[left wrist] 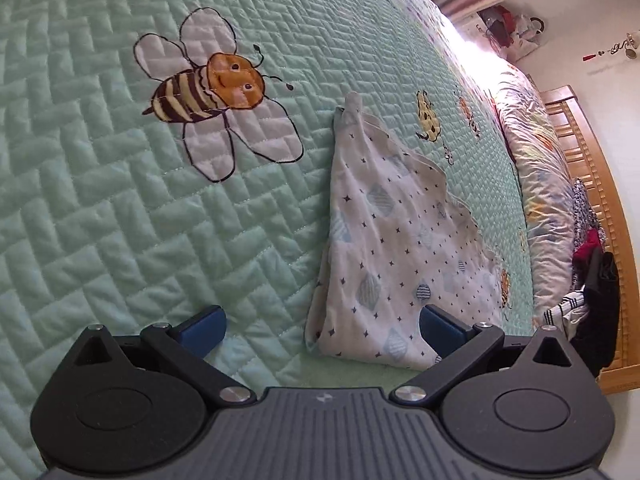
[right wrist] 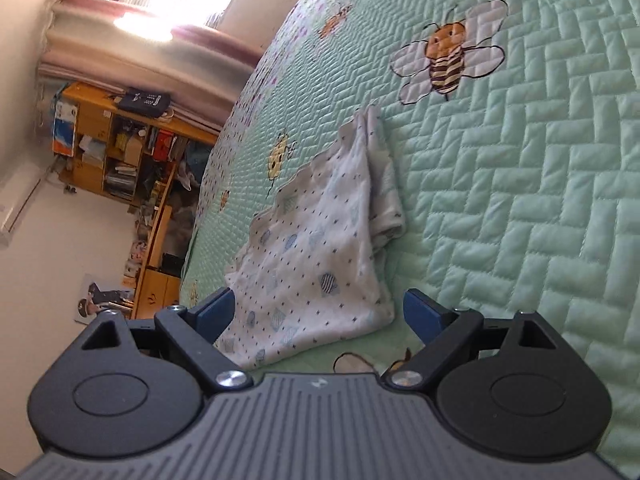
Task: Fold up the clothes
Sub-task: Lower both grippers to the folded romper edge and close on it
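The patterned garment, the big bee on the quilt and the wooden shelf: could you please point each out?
Patterned garment (left wrist: 384,240), left wrist view, middle of its top layer.
Big bee (left wrist: 208,90), left wrist view, its striped body.
Wooden shelf (right wrist: 120,152), right wrist view, its cluttered middle compartments.

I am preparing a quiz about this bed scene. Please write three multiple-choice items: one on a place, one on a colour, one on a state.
1. Where does the patterned garment lie?
A. on the green quilt
B. on the wooden shelf
C. on the floor

2. What colour are the fingertips of the right tool?
A. red
B. blue
C. yellow

3. How does the left tool stand?
A. shut on the garment
B. shut on nothing
C. open, gripping nothing

Answers:
1 A: the cloth rests on the green quilt, beside the large embroidered bee.
2 B: both pads show dark blue against the black linkage.
3 C: the pads stand wide apart, and the garment lies flat on the quilt, unlifted.
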Available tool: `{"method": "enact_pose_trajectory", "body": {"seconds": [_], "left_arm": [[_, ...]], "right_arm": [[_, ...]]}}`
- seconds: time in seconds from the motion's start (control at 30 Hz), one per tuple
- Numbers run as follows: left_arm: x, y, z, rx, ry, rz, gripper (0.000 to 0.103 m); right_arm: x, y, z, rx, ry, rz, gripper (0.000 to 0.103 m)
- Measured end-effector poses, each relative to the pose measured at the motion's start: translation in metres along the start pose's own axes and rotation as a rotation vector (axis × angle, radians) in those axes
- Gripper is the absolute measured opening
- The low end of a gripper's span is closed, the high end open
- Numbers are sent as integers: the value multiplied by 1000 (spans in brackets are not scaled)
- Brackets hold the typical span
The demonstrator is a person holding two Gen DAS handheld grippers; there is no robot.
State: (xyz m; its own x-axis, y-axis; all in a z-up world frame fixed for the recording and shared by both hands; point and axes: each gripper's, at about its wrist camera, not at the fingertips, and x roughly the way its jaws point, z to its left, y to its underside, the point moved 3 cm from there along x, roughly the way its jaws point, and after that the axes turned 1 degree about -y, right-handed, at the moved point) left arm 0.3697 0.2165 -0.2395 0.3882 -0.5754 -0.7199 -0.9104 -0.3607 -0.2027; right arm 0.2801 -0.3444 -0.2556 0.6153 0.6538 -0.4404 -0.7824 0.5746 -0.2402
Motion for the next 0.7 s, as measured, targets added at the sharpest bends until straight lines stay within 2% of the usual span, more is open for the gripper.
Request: {"method": "enact_pose_trajectory", "body": {"seconds": [0.23, 0.4, 0.5, 0.7], "left_arm": [[31, -47, -5, -13, 28, 139, 102], [47, -65, -8, -18, 55, 180, 102], [54, -72, -9, -14, 67, 204, 102], [69, -82, -17, -7, 116, 231, 102]], "right_arm": [[31, -44, -12, -25, 43, 108, 91], [61, -63, -10, -15, 31, 151, 92], [76, -66, -3, -28, 15, 181, 100], [97, -69, 10, -68, -15, 232, 103]]}}
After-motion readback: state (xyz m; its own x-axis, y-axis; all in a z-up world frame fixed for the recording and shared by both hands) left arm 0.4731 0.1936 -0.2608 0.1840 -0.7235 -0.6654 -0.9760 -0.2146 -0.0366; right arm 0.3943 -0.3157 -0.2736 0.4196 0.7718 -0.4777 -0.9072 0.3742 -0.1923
